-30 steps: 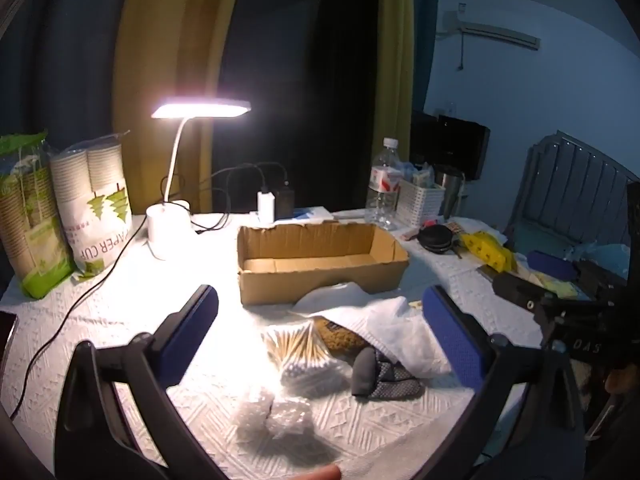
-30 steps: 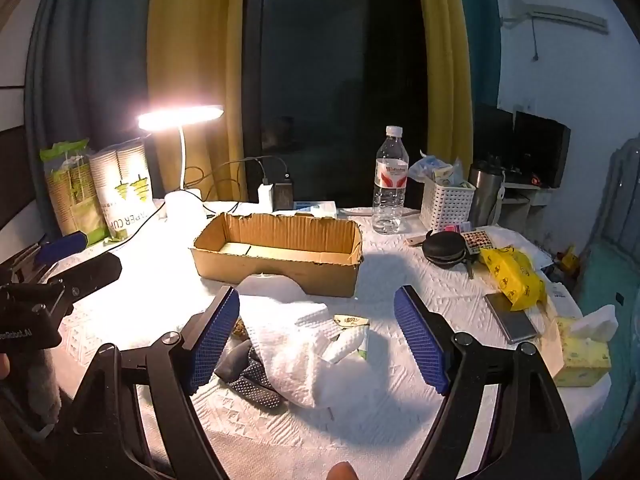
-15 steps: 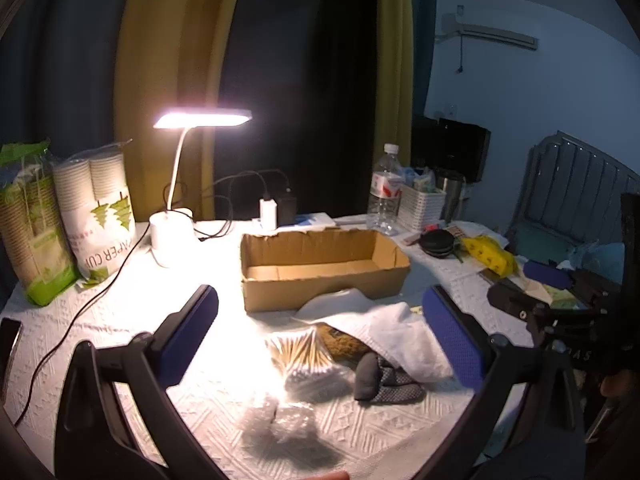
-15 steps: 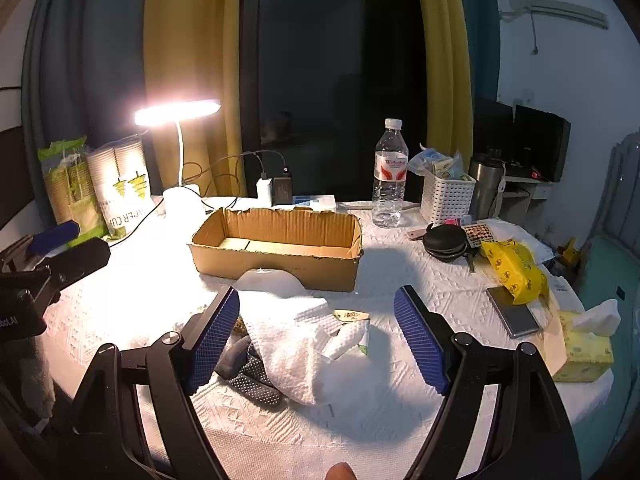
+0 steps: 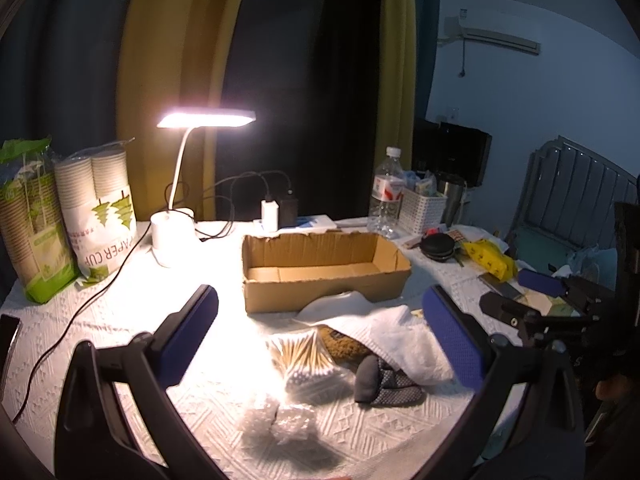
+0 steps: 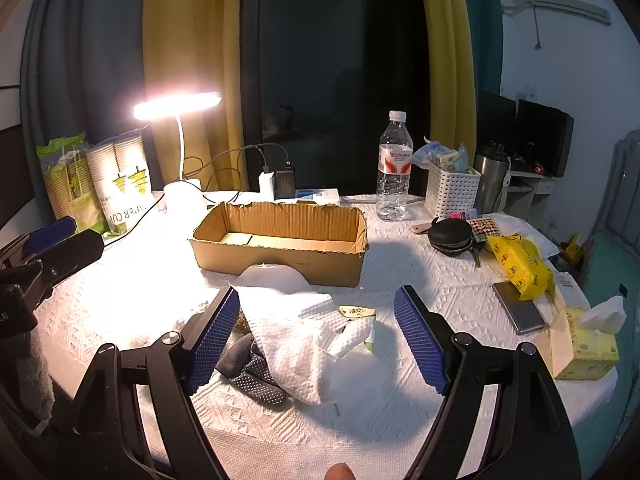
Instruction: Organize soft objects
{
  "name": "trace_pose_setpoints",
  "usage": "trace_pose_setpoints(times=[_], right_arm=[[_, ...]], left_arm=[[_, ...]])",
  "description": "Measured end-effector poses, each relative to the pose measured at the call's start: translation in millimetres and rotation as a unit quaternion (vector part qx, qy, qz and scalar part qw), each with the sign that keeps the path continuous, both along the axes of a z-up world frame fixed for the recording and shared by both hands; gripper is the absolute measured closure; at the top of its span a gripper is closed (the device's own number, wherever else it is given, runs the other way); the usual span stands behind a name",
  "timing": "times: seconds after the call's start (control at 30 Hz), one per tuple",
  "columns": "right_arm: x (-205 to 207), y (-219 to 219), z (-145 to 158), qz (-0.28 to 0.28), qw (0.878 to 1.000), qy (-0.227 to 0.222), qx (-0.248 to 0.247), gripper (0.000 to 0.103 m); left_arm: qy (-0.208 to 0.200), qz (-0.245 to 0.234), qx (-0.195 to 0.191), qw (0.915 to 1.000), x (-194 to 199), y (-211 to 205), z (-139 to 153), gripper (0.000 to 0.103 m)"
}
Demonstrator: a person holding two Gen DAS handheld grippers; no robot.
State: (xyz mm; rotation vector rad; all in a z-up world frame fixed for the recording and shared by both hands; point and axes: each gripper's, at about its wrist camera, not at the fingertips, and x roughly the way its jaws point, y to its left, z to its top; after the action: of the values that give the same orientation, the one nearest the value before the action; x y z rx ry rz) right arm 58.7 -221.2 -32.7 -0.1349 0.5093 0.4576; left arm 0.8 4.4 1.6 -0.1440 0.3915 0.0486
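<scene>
An open cardboard box [image 5: 324,268] [image 6: 280,240] stands mid-table. In front of it lie soft things: a white towel [image 5: 396,336] [image 6: 296,336], a grey dotted sock [image 5: 386,382] [image 6: 250,372], a brown knitted piece [image 5: 340,344], a bag of cotton swabs [image 5: 306,360] and crumpled clear plastic [image 5: 280,424]. My left gripper [image 5: 320,340] is open and empty, held above the pile. My right gripper [image 6: 316,336] is open and empty over the towel. Each gripper shows in the other's view: the right one [image 5: 532,300], the left one [image 6: 56,240].
A lit desk lamp [image 5: 176,216], paper cup packs [image 5: 100,216] and cables stand at the back left. A water bottle [image 6: 394,168], white basket [image 6: 452,192], black pouch [image 6: 452,236], yellow bag [image 6: 520,264], phone [image 6: 518,312] and tissue box [image 6: 588,344] crowd the right.
Both grippers have pulled back and risen slightly, so the table objects sit a little farther away. Both stay open and empty. Nothing on the table has moved.
</scene>
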Motion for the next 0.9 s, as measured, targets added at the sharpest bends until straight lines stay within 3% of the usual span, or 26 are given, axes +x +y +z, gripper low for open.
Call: trace_pose_setpoints(times=[0.9], right_arm=[[6.8, 3.9, -5.6, -0.005, 1.0, 0.005, 0.0, 0.021]], left_arm=[[0.0, 0.0, 0.001, 1.0, 5.1, 3.0, 0.5, 0.0]])
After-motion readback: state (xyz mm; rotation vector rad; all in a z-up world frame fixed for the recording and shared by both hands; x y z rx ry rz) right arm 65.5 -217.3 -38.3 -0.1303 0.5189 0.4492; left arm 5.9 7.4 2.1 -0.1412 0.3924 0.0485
